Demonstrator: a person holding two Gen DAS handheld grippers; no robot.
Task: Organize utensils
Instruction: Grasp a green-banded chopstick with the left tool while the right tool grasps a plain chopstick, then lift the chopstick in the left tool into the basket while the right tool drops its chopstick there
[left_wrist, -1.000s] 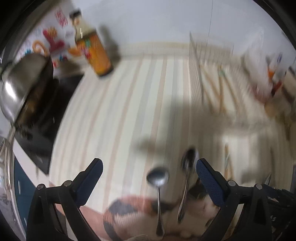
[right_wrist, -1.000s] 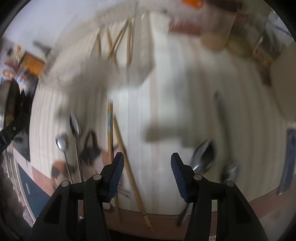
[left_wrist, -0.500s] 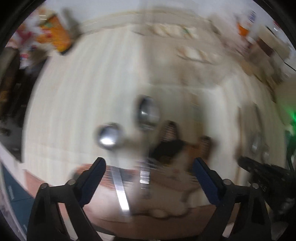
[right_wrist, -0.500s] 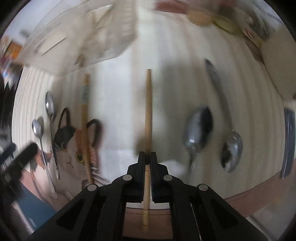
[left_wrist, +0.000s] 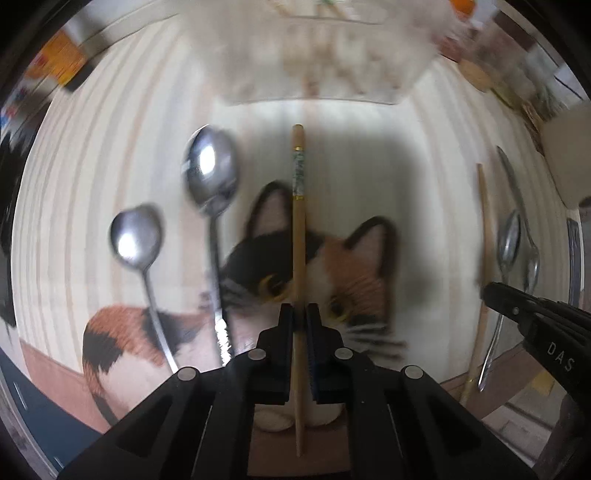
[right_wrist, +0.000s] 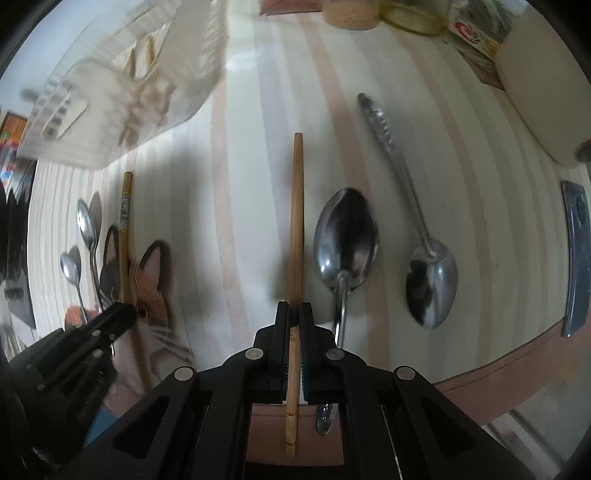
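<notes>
Far left, near the front edge of the desk (left_wrist: 110, 122), a small spoon (left_wrist: 136, 236) lay bowl away from the camera, a longer spoon (left_wrist: 211, 173) just beside it on its right. Both handles crossed the cat-print mat (left_wrist: 340, 266).

Left gripper (left_wrist: 300, 318) had its fingers pressed together on the banded chopstick (left_wrist: 298, 236), pinched low on the shaft, the decorated end pointing toward the back edge. It lay over the cat print; cannot tell if it was off the surface.

Further right, right gripper (right_wrist: 294, 316) was likewise pinching the plain chopstick (right_wrist: 296, 221), held near its thin end, the rest running ahead over the striped desk top. Cannot tell if lifted.

Right of it a large spoon (right_wrist: 346, 236), then a second large spoon (right_wrist: 431, 288) with its handle toward the back edge, untouched. A slotted white organizer (right_wrist: 110, 99) stood at the back left, blurred, with other sticks inside.

Step in hand, as I judge: both chopsticks grasped, pickup stage, early in the task since four spoons were not yet sorted. Next move likely calls for raising both sticks level, carrying them to the organizer and lining them with the sticks already in it. Grips were near the ends, so the long free parts could swing or catch the organizer wall.
</notes>
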